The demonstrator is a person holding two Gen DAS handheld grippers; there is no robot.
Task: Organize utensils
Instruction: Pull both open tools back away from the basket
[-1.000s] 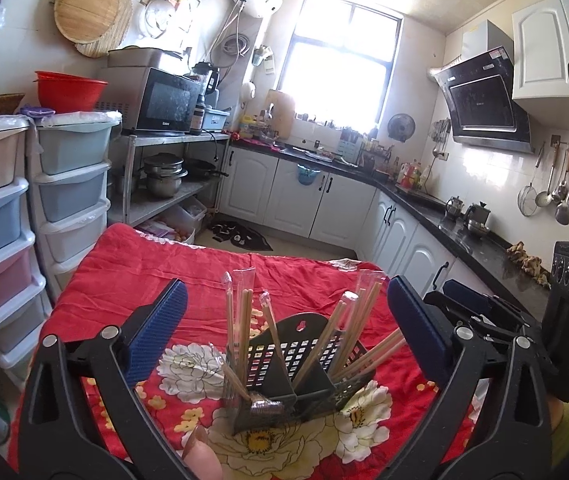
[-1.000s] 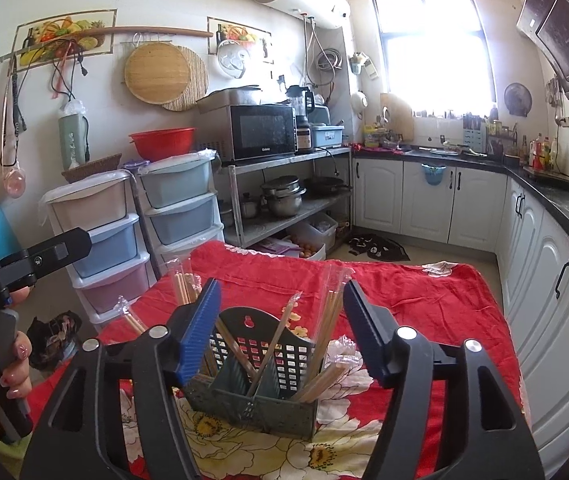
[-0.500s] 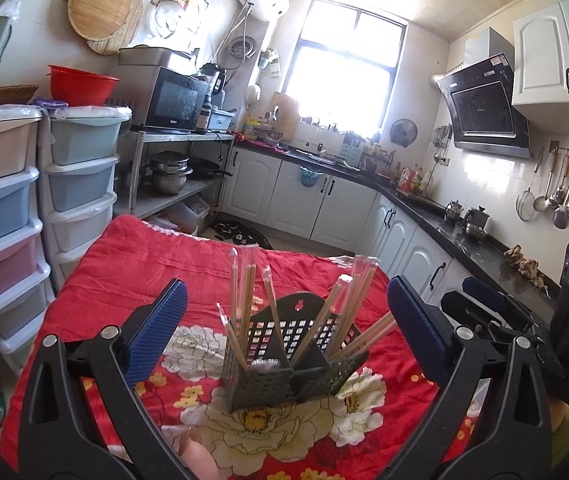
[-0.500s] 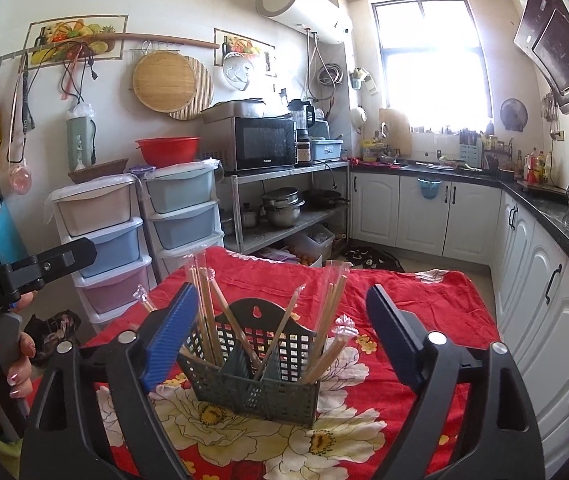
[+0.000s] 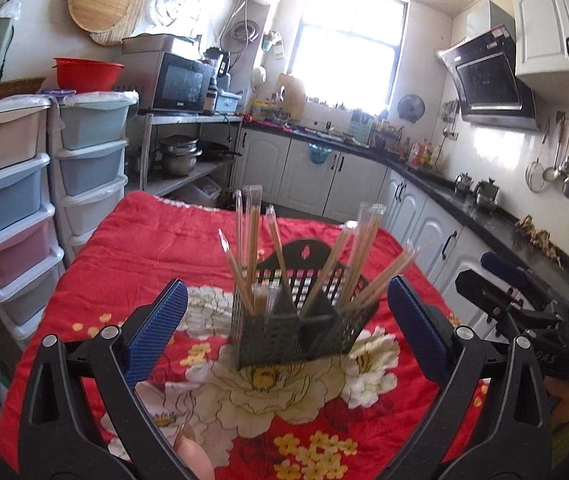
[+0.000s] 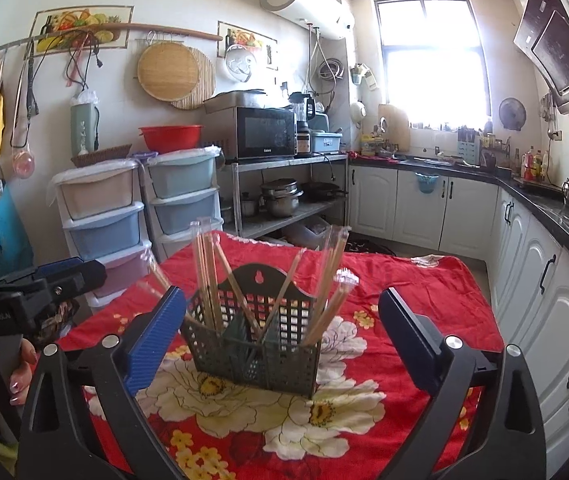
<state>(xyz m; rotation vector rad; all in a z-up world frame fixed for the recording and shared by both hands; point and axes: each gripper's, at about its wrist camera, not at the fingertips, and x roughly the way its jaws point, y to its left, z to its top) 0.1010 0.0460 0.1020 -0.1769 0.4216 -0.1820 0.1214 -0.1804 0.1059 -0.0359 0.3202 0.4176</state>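
Chopsticks, wrapped wooden [image 5: 250,248], stand fanned in dark perforated plastic caddy [image 6: 256,344] on floral red counter [image 5: 132,248]. Left tongs [image 5: 282,328] and right tongs [image 6: 280,332] both agape, empty. Approach caddy at 12 o'clock; pinch one stick high.

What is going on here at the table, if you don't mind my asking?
A person is organizing utensils with a hand-held gripper in each hand. Wrapped chopsticks stand in the compartments of a dark perforated utensil caddy on the red floral tablecloth. The left hand-held gripper and the right hand-held gripper are both open and empty, held on the near side of the caddy without touching it.
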